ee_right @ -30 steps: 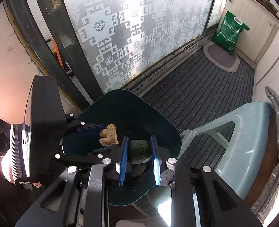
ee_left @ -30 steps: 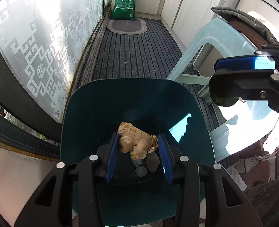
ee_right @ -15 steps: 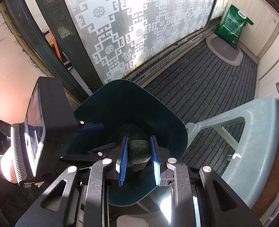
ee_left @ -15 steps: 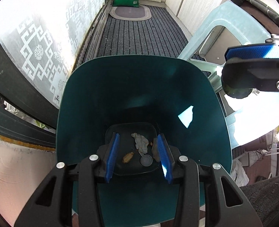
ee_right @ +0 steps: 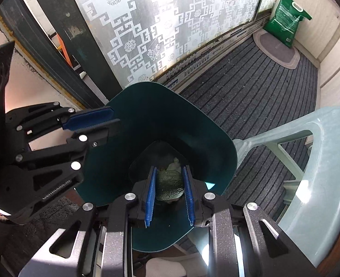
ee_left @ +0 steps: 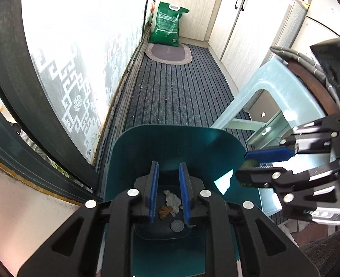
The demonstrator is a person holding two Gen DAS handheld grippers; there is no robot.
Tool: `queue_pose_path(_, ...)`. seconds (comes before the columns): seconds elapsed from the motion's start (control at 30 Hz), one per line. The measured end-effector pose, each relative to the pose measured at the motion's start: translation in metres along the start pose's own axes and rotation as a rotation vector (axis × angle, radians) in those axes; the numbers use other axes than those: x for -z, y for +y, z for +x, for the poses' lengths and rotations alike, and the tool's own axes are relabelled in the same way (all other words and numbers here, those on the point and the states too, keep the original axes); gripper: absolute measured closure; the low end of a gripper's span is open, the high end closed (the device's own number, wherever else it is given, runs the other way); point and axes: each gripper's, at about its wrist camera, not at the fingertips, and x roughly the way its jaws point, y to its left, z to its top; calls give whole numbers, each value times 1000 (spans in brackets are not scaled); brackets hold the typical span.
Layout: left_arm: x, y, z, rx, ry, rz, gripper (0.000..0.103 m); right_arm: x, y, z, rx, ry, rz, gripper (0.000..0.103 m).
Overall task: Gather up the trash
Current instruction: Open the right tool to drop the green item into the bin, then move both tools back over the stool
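Observation:
A dark teal trash bin (ee_left: 170,147) stands below both grippers; it also shows in the right wrist view (ee_right: 160,115). At its bottom lie a white tissue (ee_left: 172,202), a small brown piece (ee_left: 164,212) and a grey cap (ee_left: 177,226). My left gripper (ee_left: 168,194) is open and empty over the bin mouth. My right gripper (ee_right: 168,198) is shut on a dark green wrinkled piece of trash (ee_right: 170,185) above the bin; it shows from the side in the left wrist view (ee_left: 248,173).
A pale blue plastic stool (ee_left: 273,97) stands right of the bin. A patterned glass door (ee_right: 160,23) runs along the left. A green bag (ee_left: 168,25) and an oval mat (ee_left: 168,54) lie at the far end of the striped floor mat.
The brown lump that my left gripper held has dropped into the bin and the left gripper is empty. The right gripper has moved over the bin mouth with the green piece.

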Motion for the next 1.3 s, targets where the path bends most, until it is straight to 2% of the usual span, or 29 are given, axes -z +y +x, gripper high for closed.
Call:
queue_pose_path(0.43, -20, -1, -56, 60, -234, -23, 88, 15, -2, 33, -30, 99, -6, 80)
queue_pose_path(0.63, -28, -6, -84, 108, -336, -41, 88, 18, 7, 33, -67, 97, -35, 77)
queue_pose_path(0.73, -33, -4, -97, 128, -381, -60, 88, 17, 8, 24, -77, 66, -32, 73)
queue_pose_path(0.9, -37, -10, -112, 128, -415, -65, 87, 15, 13, -4, -64, -6, -54, 73)
queue_pose_path(1.1, -41, -17, -124, 151, -451, -66, 86, 16, 11, -62, -30, -171, -49, 75)
queue_pose_path(1.3, -45, -33, -126, 152, -466, -44, 85, 24, -12, -133, 29, -355, -10, 75)
